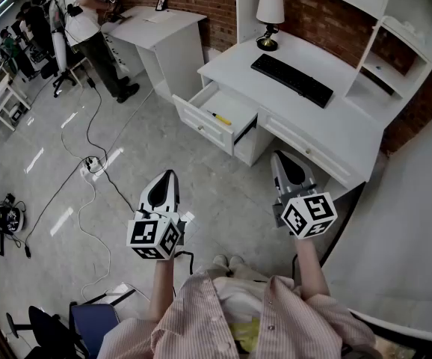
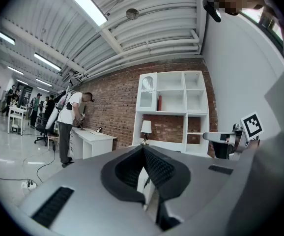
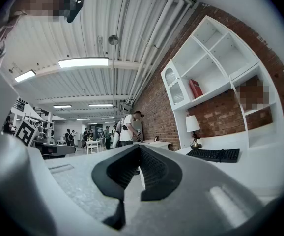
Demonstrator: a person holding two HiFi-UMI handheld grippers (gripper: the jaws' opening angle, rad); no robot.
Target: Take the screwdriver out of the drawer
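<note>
The screwdriver (image 1: 220,117), yellow-handled, lies inside the open drawer (image 1: 199,125), which is pulled out from the left end of the desk (image 1: 335,137); no gripper touches it. On the desk top a black keyboard (image 1: 291,79) lies near the middle; a lamp (image 1: 269,19) with a white shade stands at the desk's back edge, beyond the keyboard; white shelves (image 1: 406,32) rise along the desk's rear against brick wall.

The left gripper (image 1: 169,175) hangs over the floor in front of the desk, well short of the drawer; in the left gripper view (image 2: 143,149) its jaws meet at the tips with nothing between them. The right gripper (image 1: 279,158) sits just in front of the desk's front edge, to the right of the drawer; in the right gripper view (image 3: 139,148) its jaws are likewise pressed together and empty. Both point level toward the desk.

A cable (image 1: 90,172) trails across the floor left of the desk; farther left of the desk a person (image 1: 89,21) stands at a second white table (image 1: 164,32).
</note>
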